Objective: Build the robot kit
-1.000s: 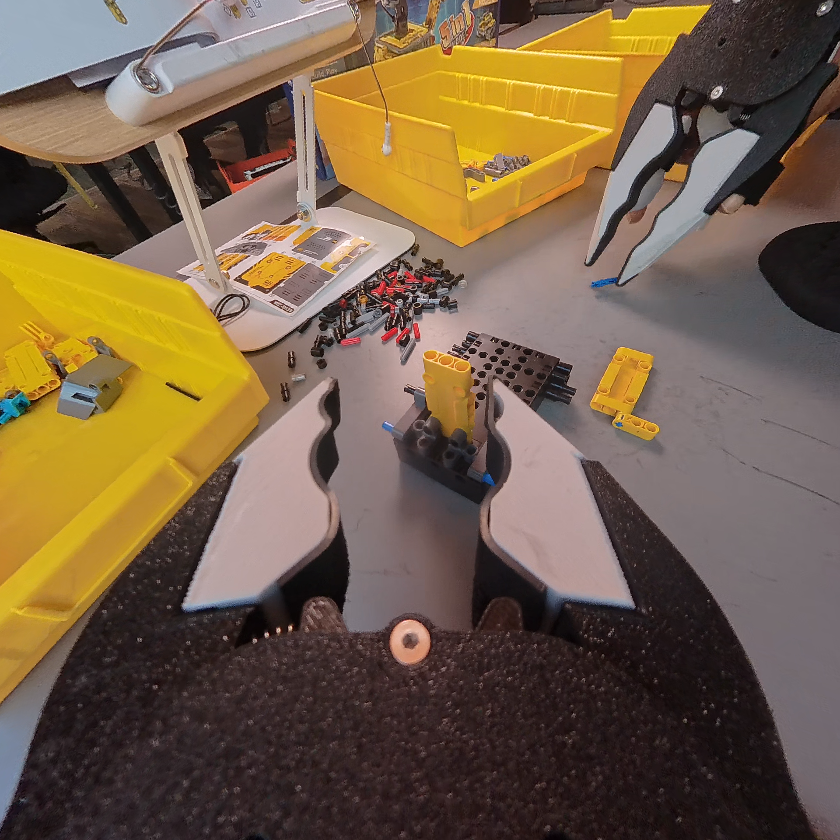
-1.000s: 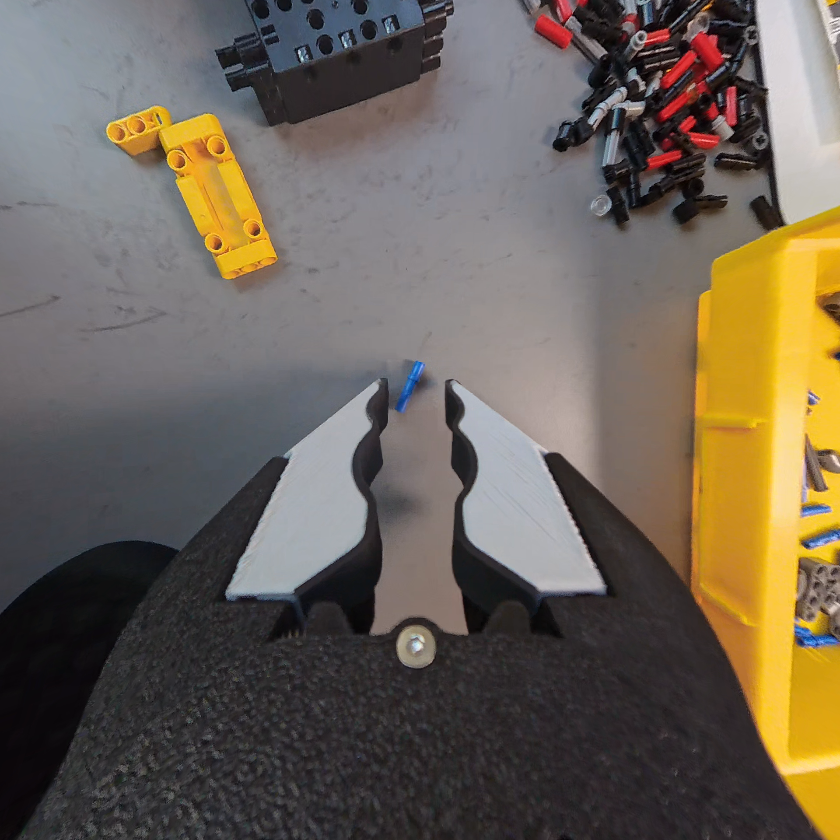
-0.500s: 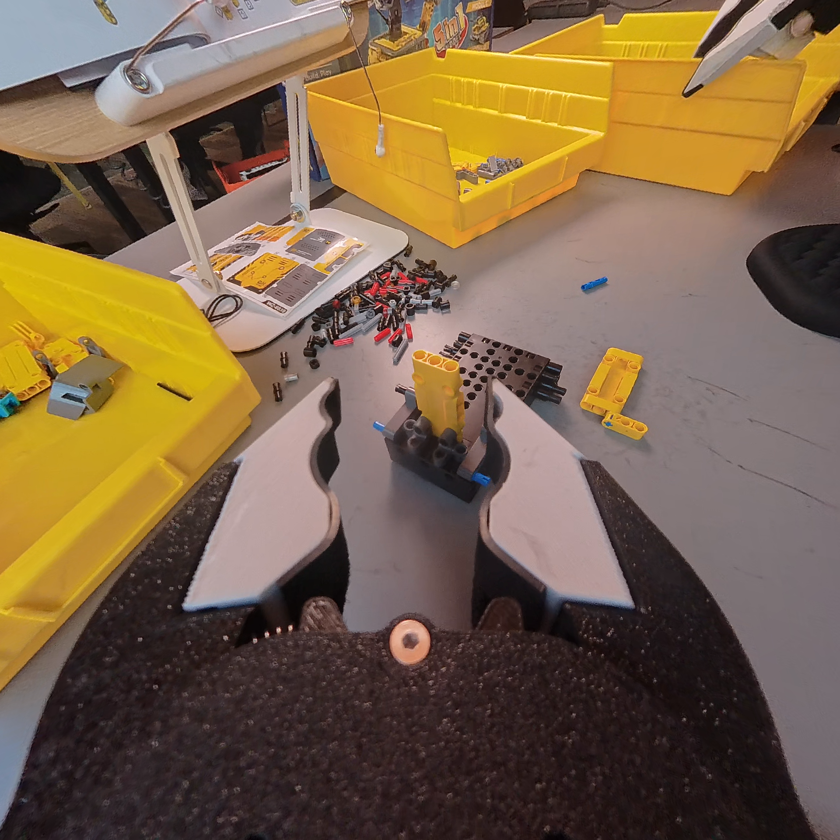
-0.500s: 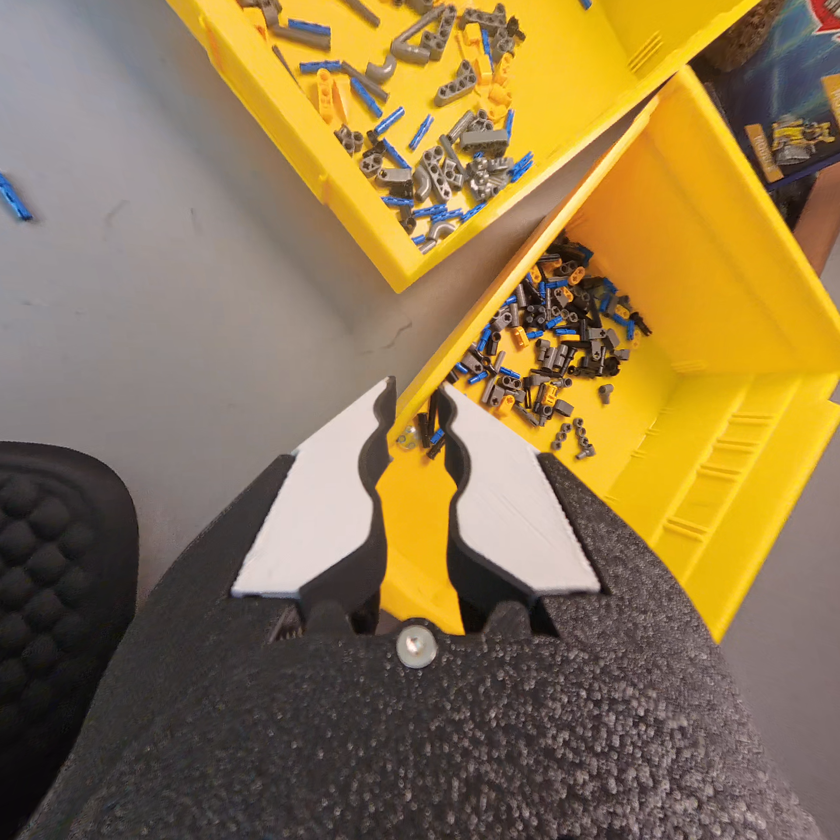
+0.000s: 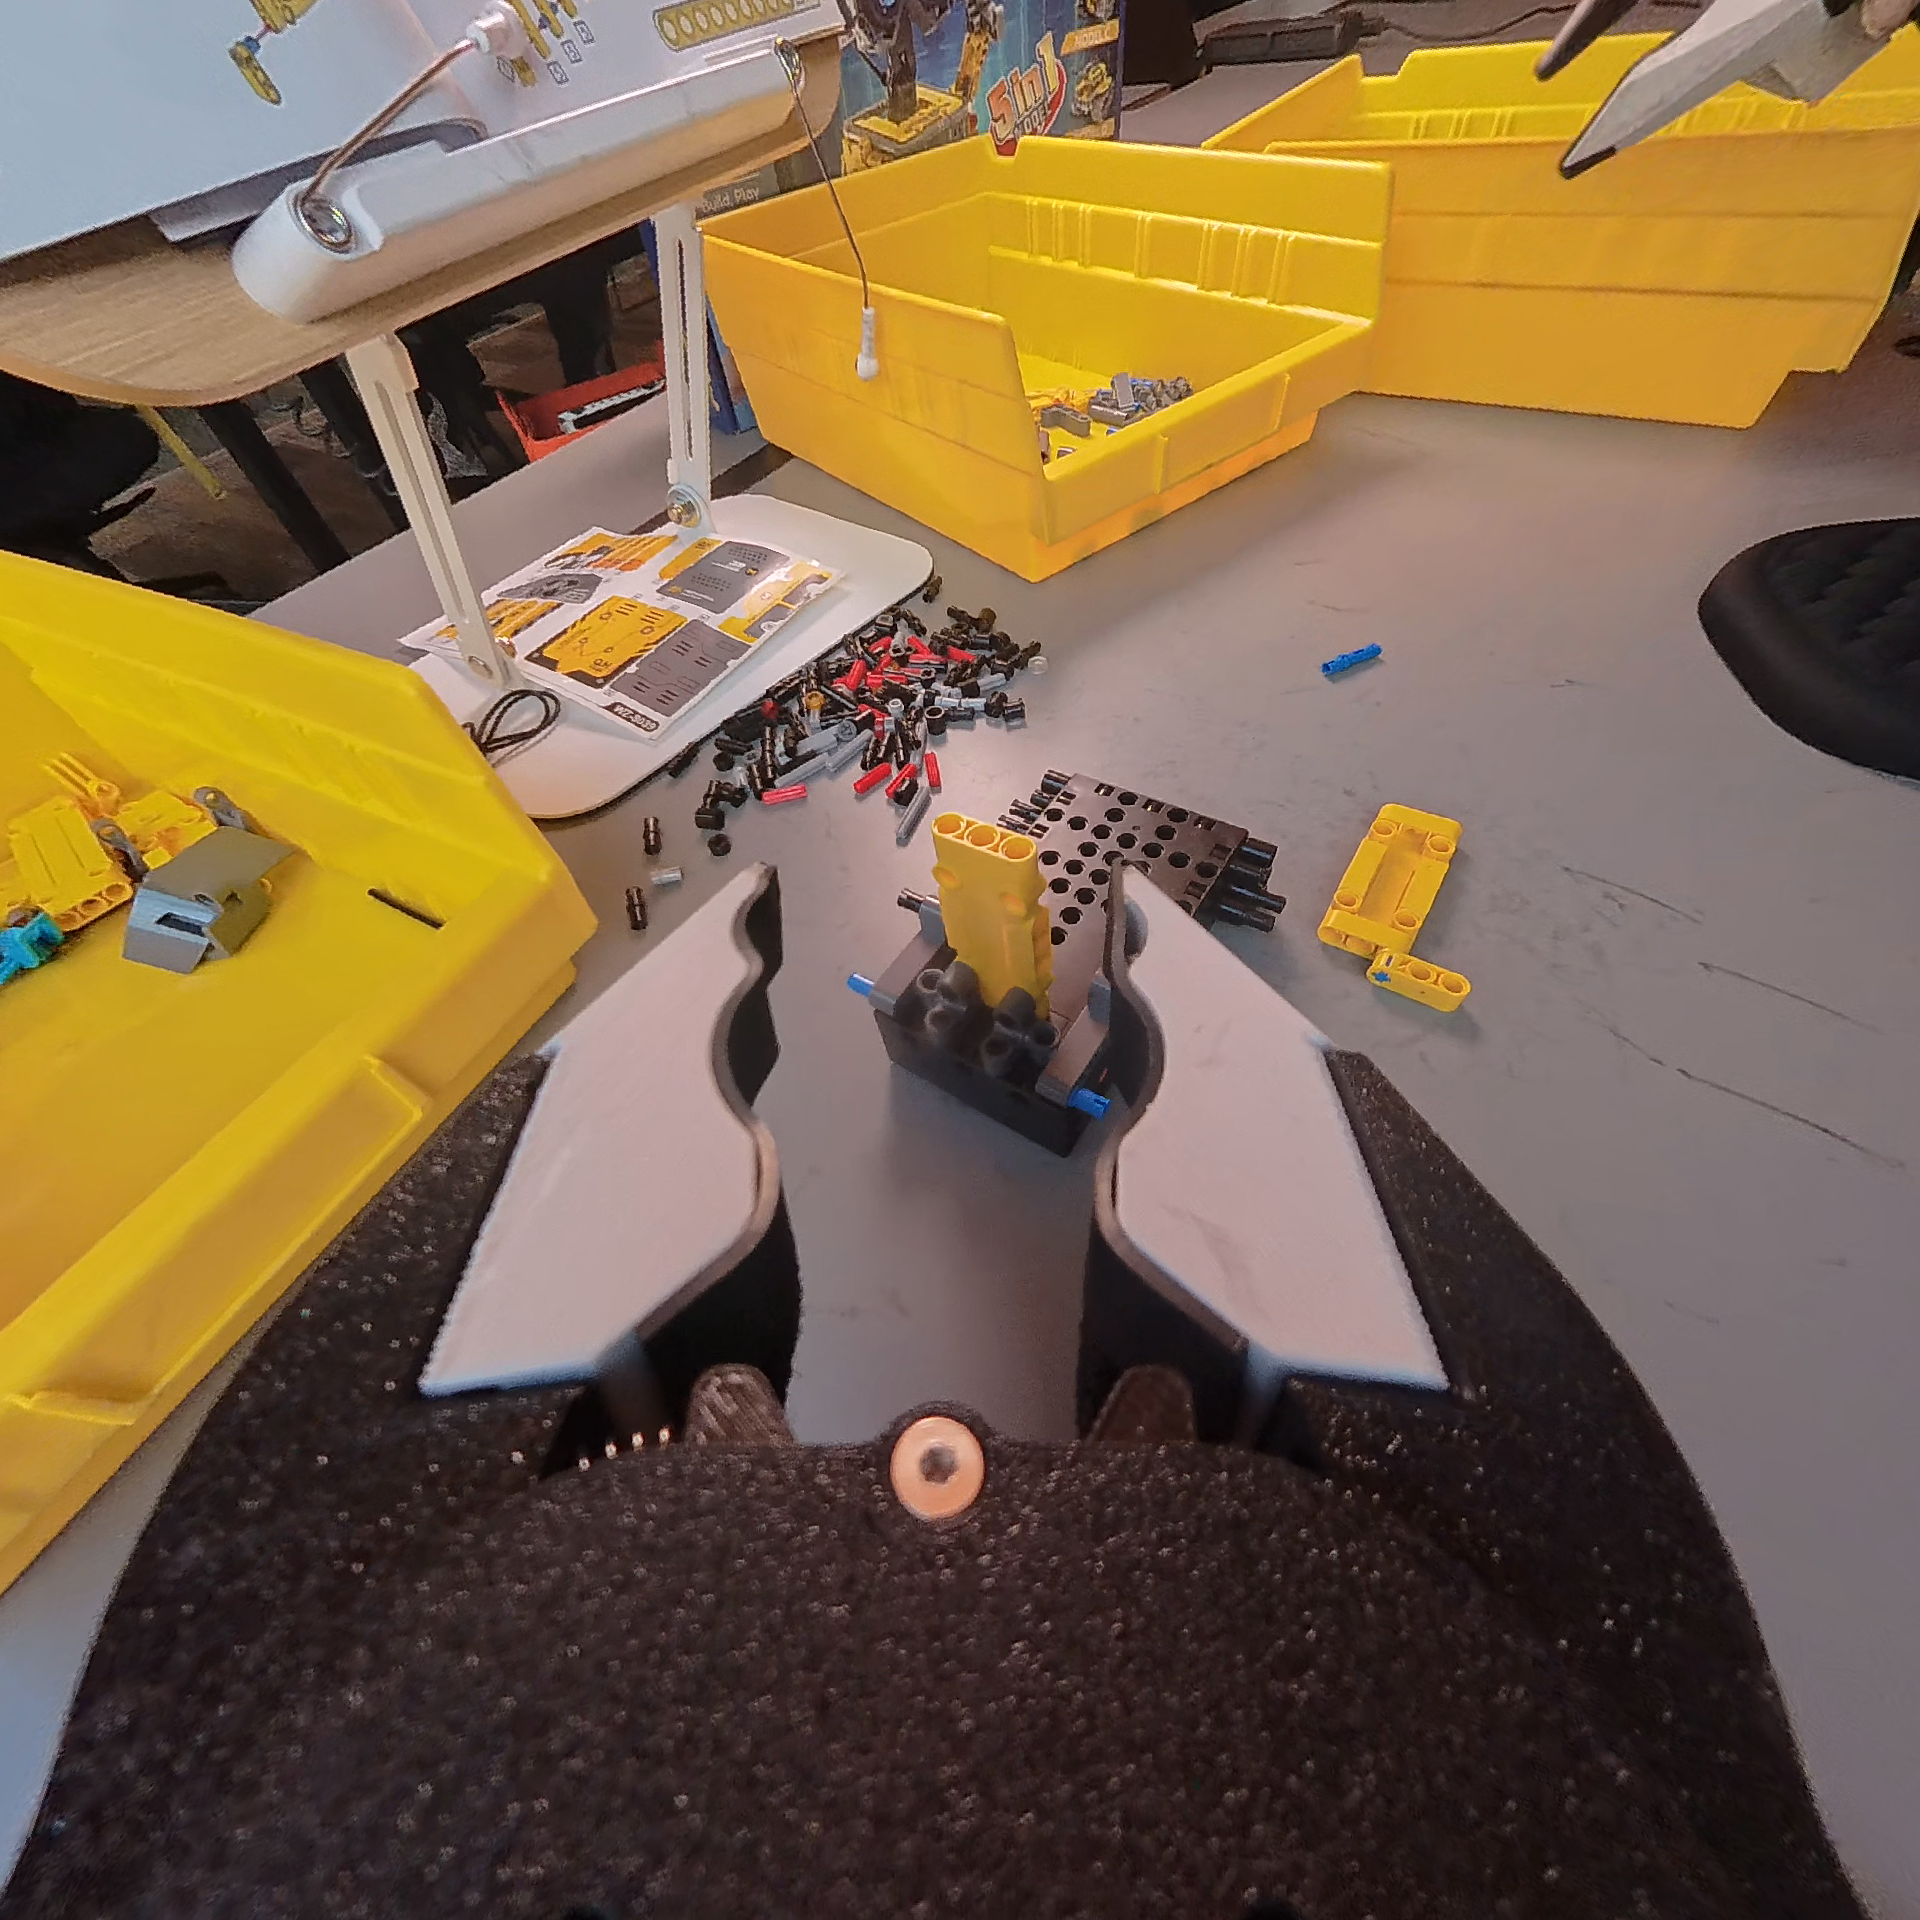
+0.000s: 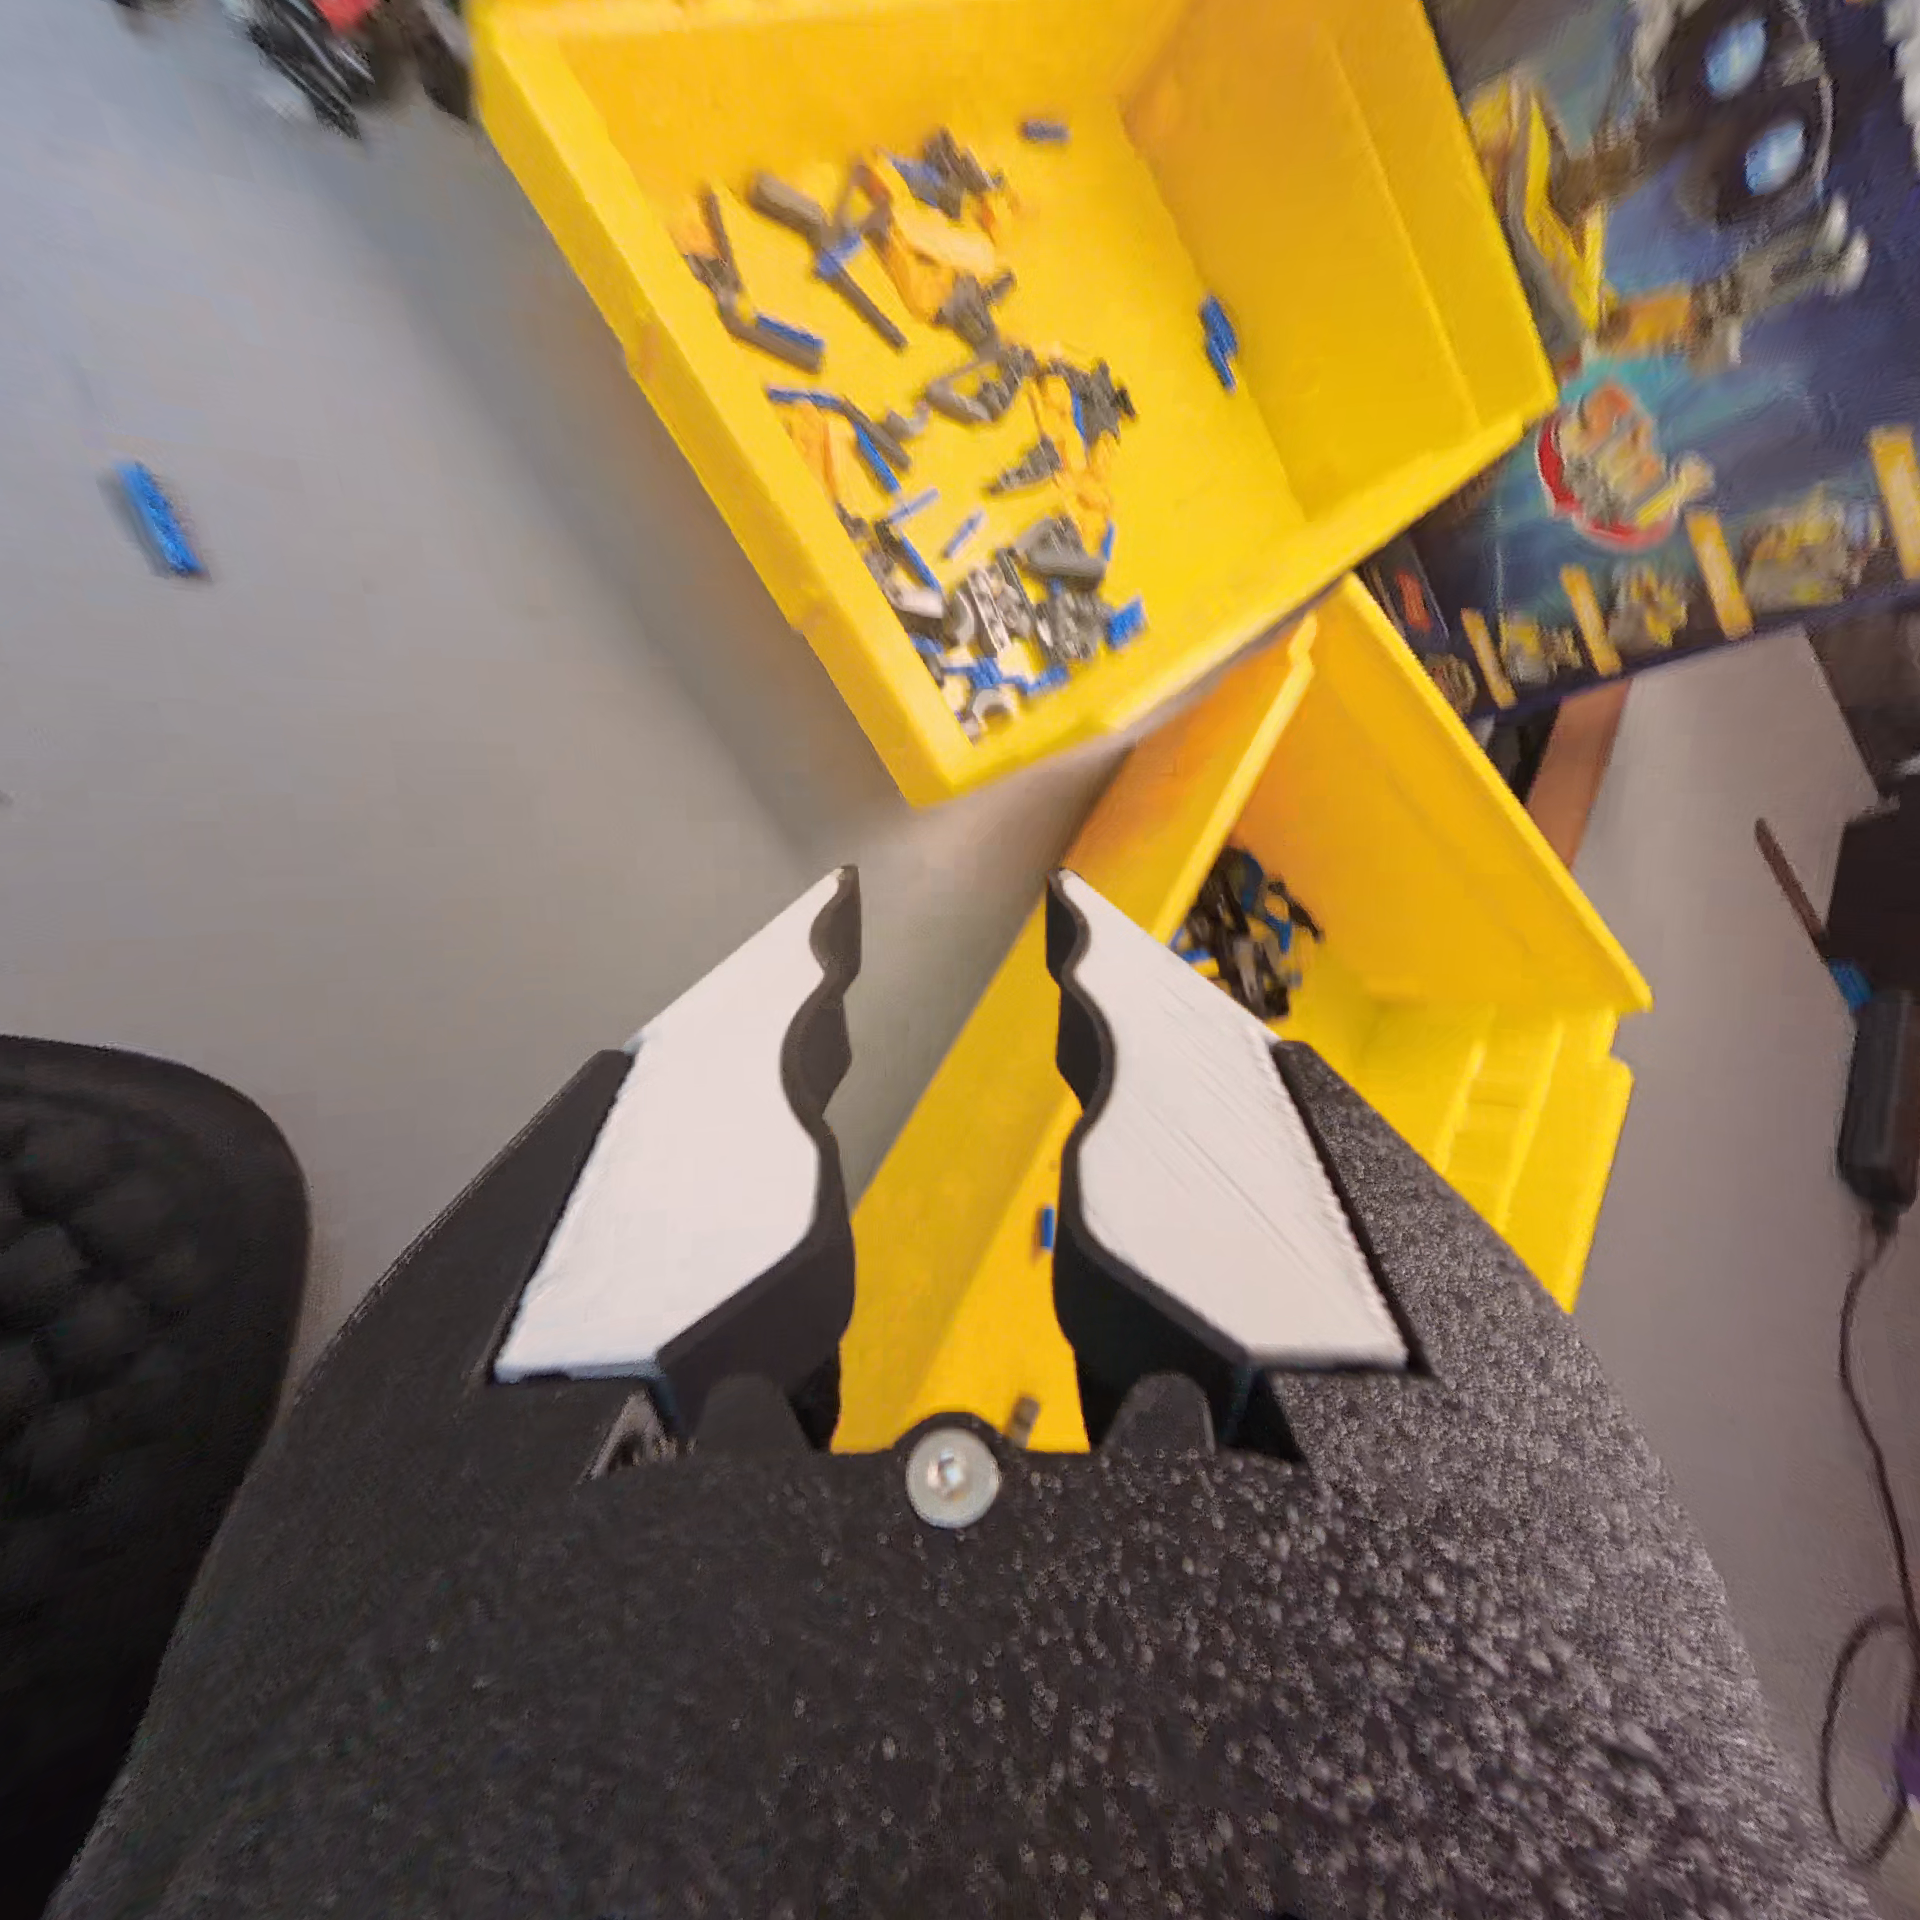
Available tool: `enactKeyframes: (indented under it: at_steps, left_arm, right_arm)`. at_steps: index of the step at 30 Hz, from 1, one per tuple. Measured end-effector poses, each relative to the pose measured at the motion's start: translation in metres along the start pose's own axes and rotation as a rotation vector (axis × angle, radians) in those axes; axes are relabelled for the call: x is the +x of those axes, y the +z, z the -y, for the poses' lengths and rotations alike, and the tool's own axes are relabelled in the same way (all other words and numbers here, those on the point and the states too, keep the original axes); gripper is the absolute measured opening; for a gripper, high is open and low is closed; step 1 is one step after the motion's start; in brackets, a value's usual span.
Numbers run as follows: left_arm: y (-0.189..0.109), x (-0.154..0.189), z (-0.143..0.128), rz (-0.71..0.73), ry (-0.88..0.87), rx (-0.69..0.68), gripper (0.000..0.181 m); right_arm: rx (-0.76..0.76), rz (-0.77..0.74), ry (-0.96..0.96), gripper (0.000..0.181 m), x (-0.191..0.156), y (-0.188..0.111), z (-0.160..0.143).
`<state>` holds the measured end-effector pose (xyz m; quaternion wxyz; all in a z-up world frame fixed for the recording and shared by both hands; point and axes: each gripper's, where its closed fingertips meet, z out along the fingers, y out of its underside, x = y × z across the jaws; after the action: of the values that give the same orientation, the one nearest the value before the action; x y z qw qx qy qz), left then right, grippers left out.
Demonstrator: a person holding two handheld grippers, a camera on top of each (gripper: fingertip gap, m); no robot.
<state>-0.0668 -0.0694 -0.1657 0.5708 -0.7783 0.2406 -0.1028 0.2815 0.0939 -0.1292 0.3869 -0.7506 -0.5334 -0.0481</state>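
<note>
The left claw (image 5: 940, 883) is low over the grey tabletop (image 5: 1558, 1143), spread wide and pinching nothing. A small black block (image 5: 987, 1049) with a yellow beam (image 5: 987, 904) standing upright in it sits between its fingers. The right finger is against or just beside the block's side, and the left finger is clear of it. Just behind lie a black perforated plate (image 5: 1143, 842) and, to its right, a flat yellow panel piece (image 5: 1392, 894). Farther on are a pile of black and red pins (image 5: 873, 696) and a lone blue pin (image 5: 1351, 660).

The right claw (image 6: 951, 894) is well apart from all this. It hovers, spread and empty, over the near wall of a yellow bin (image 6: 966, 1195) that holds small dark pieces. A second bin (image 6: 1351, 312) lies beyond. This view is blurred.
</note>
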Motion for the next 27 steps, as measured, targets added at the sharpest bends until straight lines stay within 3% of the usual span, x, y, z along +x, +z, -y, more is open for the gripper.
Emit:
enactKeyframes:
  at_steps: [3,7,10,11,14,19,22,25,27]
  left_arm:
    - [0.000,0.000,0.000,-0.001,-0.003,0.001,0.062]
    - [-0.001,-0.002,-0.001,0.010,-0.002,0.005,0.061]
    - [-0.001,-0.004,-0.004,0.014,-0.010,-0.004,0.061]
    - [-0.001,-0.005,-0.005,0.016,-0.014,-0.007,0.061]
    - [-0.001,-0.007,-0.006,0.017,-0.029,-0.007,0.061]
    - [0.000,-0.007,-0.007,0.016,-0.030,-0.013,0.060]
    - [0.002,-0.006,-0.009,0.011,-0.025,-0.024,0.060]
    - [0.003,-0.005,-0.009,0.008,-0.019,-0.030,0.060]
    - [0.002,-0.005,-0.009,0.009,-0.017,-0.024,0.059]
  right_arm:
    - [0.077,0.117,-0.134,0.043,-0.037,0.028,0.049]
    - [0.042,0.217,-0.274,0.049,-0.055,0.098,0.072]
    - [0.017,0.282,-0.366,0.029,-0.058,0.128,0.076]
    - [0.009,0.325,-0.373,0.022,-0.065,0.130,0.076]
    - [-0.005,0.342,-0.432,0.021,-0.070,0.123,0.072]
    - [-0.039,0.564,-0.426,0.018,-0.104,0.081,0.053]
    - [0.040,0.665,-0.268,0.028,-0.103,0.064,0.074]
    - [0.047,0.649,-0.122,0.024,-0.088,0.079,0.091]
    - [-0.067,0.603,-0.145,0.023,-0.085,0.098,0.081]
